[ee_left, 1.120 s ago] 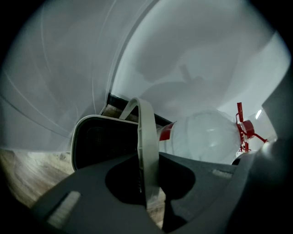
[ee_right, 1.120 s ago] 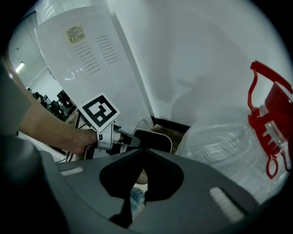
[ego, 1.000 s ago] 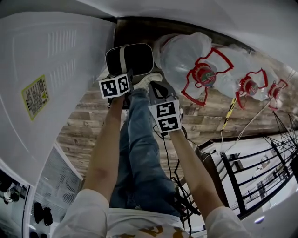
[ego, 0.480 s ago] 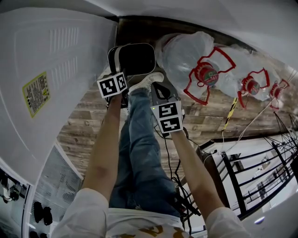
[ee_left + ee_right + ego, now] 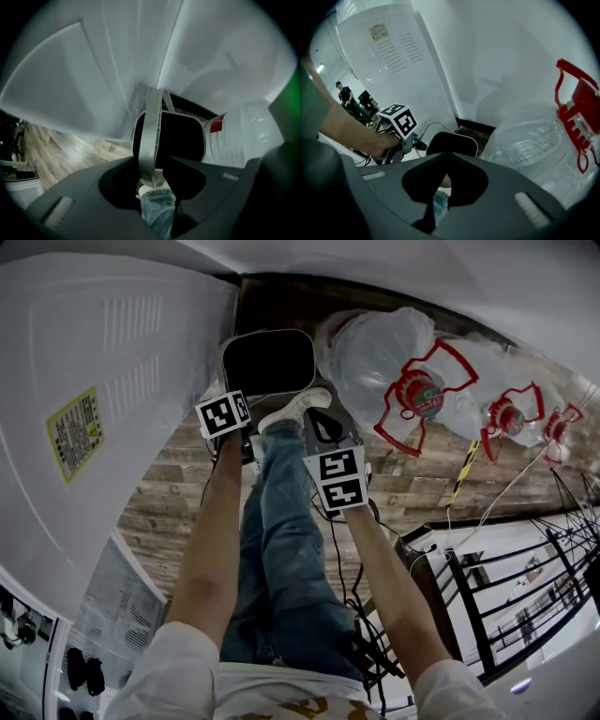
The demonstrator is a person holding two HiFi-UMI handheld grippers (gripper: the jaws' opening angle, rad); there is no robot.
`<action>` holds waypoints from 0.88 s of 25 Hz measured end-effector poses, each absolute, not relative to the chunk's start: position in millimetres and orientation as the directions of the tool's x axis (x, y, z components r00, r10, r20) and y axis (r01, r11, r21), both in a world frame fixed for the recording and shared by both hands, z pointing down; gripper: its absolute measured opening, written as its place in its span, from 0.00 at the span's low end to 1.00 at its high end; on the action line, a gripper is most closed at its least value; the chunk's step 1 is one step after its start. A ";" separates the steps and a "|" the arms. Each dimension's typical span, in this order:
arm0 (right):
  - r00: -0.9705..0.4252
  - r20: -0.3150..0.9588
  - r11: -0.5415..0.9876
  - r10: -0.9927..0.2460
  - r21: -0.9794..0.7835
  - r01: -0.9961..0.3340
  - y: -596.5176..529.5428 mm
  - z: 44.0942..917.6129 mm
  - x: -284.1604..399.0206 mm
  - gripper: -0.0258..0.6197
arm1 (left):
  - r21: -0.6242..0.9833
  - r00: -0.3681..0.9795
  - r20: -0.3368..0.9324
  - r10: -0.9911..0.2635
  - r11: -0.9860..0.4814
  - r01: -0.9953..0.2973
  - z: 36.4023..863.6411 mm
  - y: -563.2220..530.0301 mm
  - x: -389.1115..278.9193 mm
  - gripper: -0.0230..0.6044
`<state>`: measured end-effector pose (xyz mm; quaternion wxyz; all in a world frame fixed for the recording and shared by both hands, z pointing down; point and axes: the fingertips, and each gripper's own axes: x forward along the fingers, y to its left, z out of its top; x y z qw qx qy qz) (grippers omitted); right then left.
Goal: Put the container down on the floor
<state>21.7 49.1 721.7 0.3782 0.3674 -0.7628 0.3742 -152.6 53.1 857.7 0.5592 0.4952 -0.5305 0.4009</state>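
left gripper (image 5: 157,163): jaws pinched on the pale handle (image 5: 151,133) of the container (image 5: 270,362). right gripper (image 5: 446,161): jaws pressed together, nothing between them, held just beside the left one, above the person's jeans leg (image 5: 281,521). the container is low at the foot of the wall, between the white appliance (image 5: 103,399) and the nearest water bottle (image 5: 375,352); its inside is dark, contents not discernible. contact with the wood floor (image 5: 178,484) cannot be told. a shoe (image 5: 295,409) is just beside the container.
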 end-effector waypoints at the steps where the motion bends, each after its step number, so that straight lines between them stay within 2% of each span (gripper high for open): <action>1: -0.443 0.852 0.450 -0.278 -0.293 -0.844 48.8 722.2 20.6 0.08 | 0.123 0.111 0.991 -0.071 0.192 -0.974 858.6 54.5 -154.9 0.27; 5: -0.443 0.852 0.453 -0.278 -0.290 -0.843 48.8 721.8 15.0 0.08 | 0.116 0.108 0.993 -0.053 0.204 -0.972 860.2 58.6 -161.9 0.31; 10: -0.439 0.851 0.454 -0.288 -0.283 -0.845 46.5 715.8 12.1 0.08 | 0.096 0.091 0.995 -0.031 0.221 -0.970 856.6 62.9 -167.2 0.41; 15: -0.431 0.849 0.460 -0.305 -0.265 -0.847 43.1 700.8 11.1 0.08 | 0.092 0.092 0.996 -0.008 0.206 -0.974 842.7 71.5 -165.3 0.42; 22: -0.420 0.834 0.446 -0.357 -0.243 -0.861 35.5 656.1 13.4 0.08 | 0.132 0.129 0.991 -0.043 0.101 -0.986 791.0 69.4 -143.3 0.42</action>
